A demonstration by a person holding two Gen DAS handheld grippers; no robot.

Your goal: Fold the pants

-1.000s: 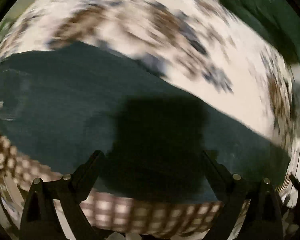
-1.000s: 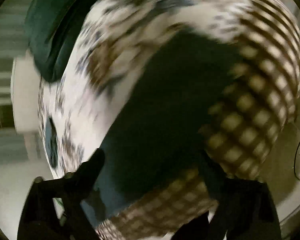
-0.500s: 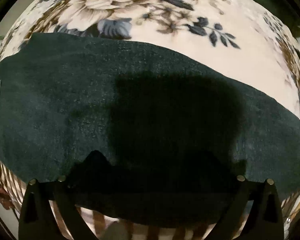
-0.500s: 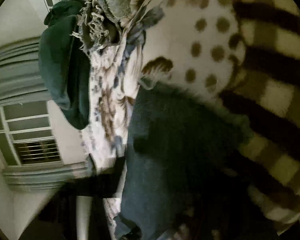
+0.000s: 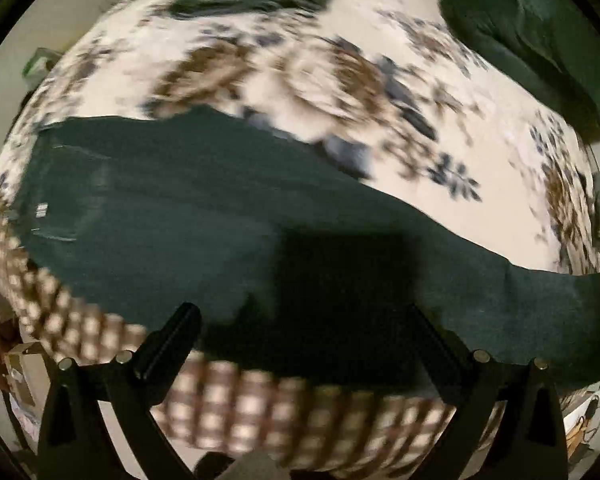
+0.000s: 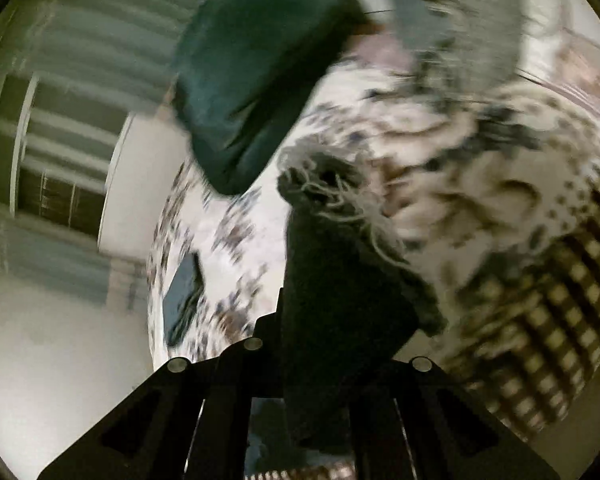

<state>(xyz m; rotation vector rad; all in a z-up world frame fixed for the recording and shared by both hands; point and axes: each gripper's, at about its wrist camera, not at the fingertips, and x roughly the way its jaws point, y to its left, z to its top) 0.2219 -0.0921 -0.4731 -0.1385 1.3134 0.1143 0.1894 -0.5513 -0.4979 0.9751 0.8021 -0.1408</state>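
Right gripper (image 6: 320, 344) on frayed dark pants (image 6: 340, 264)

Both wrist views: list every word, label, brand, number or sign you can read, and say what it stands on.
No text can be read in either view.
Dark pants: a small pale tag near the waist end, too small and blurred to read.
Floral bedspread: pattern only, no lettering.
Checked blanket: pattern only.
Frayed pant hem in the right gripper: no label visible.
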